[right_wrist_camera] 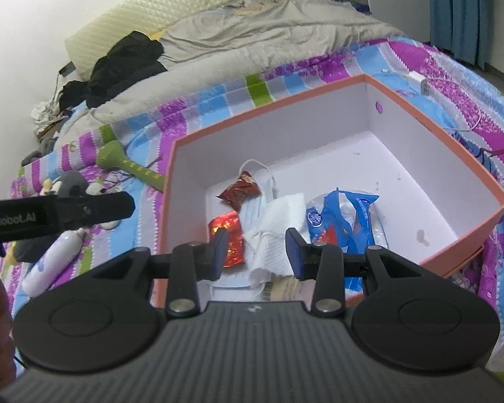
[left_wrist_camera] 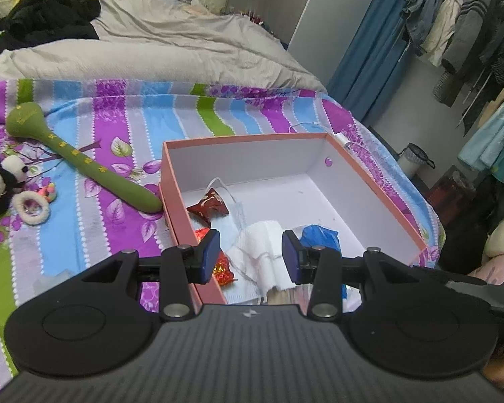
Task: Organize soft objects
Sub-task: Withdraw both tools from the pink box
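Both grippers are held over the open salmon-pink cardboard box [right_wrist_camera: 403, 114] on the striped purple, blue and green bedsheet [left_wrist_camera: 124, 110]

The left gripper [left_wrist_camera: 250, 257] and right gripper [right_wrist_camera: 257, 253] are seen with fingers spread and nothing pinched. In the box's near left corner are gathered a white folded paper towel [right_wrist_camera: 279, 221], two red foil packets [right_wrist_camera: 240, 191], and a blue-and-white plastic wrapper [right_wrist_camera: 346, 215]. Outside the box's left wall a long green fabric mallet [left_wrist_camera: 67, 151] is laid; a plush panda [left_wrist_camera: 10, 171] sits near the sheet's left edge
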{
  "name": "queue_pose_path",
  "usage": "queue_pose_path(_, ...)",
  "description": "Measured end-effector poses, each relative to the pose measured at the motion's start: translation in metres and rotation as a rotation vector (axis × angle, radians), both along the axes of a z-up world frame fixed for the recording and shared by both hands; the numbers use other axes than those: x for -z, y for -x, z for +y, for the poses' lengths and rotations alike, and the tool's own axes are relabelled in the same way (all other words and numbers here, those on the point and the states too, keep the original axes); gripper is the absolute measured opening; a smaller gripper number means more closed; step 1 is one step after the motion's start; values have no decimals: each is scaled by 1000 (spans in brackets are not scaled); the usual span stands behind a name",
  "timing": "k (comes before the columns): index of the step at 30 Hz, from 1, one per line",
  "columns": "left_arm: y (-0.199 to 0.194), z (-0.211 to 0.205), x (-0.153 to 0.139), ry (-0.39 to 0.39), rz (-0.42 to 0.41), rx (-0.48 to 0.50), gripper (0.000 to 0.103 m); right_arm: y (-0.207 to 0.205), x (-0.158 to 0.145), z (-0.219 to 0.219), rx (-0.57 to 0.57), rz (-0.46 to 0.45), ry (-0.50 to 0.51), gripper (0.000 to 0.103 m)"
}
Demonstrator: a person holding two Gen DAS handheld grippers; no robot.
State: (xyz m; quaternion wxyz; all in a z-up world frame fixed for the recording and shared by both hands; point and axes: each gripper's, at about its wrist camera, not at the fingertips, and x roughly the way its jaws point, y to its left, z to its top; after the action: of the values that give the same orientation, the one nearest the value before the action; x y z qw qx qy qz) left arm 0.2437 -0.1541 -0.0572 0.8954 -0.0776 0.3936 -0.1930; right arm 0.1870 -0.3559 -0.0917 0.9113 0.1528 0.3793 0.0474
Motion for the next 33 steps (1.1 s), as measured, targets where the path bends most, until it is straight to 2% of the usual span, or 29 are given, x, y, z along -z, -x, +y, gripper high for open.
queue_pose_path(16, 88, 30, -30, 13, -69, -16, 46, 66, -34, 24, -34, -82, 27, 41)
queue_pose_path(33, 160, 77, -33, 19, -84, -96, 46, 119, -39, 57, -94, -107, 41, 41)
